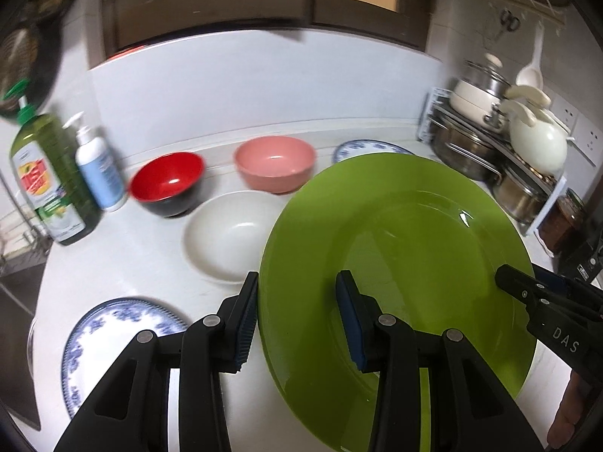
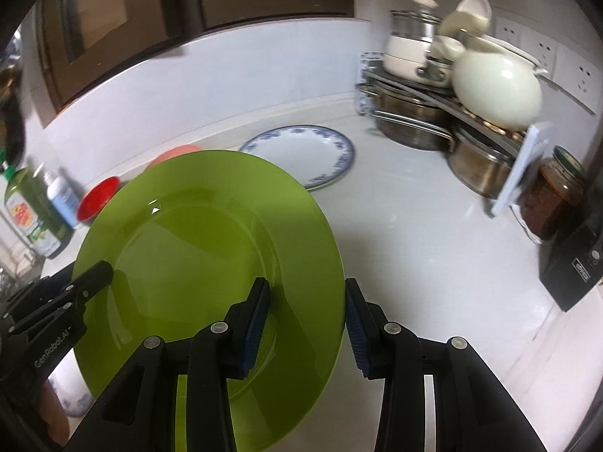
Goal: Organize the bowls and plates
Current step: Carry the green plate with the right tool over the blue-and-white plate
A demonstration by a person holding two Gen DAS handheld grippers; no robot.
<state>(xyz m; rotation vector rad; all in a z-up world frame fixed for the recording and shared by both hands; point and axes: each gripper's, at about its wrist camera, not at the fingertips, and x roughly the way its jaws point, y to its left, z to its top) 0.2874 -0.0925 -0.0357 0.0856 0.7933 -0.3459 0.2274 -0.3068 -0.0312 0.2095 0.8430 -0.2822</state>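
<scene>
Above counter (image 1: 150, 263), green plate (image 1: 395, 245) between both tongs

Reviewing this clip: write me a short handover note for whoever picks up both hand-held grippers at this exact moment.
Left hand-held gripper: clamped on the left rim of the round green plate.
Right hand-held gripper: clamped on the same plate's right rim; the plate is carried above the white counter.
On the counter: red-and-black bowl, pink bowl, white bowl, one blue-patterned plate near left, another blue-patterned plate at the back.
Done: green plate lifted.
Left: set it down, probably on a patterned plate; stack the plates, nest the bowls.
</scene>
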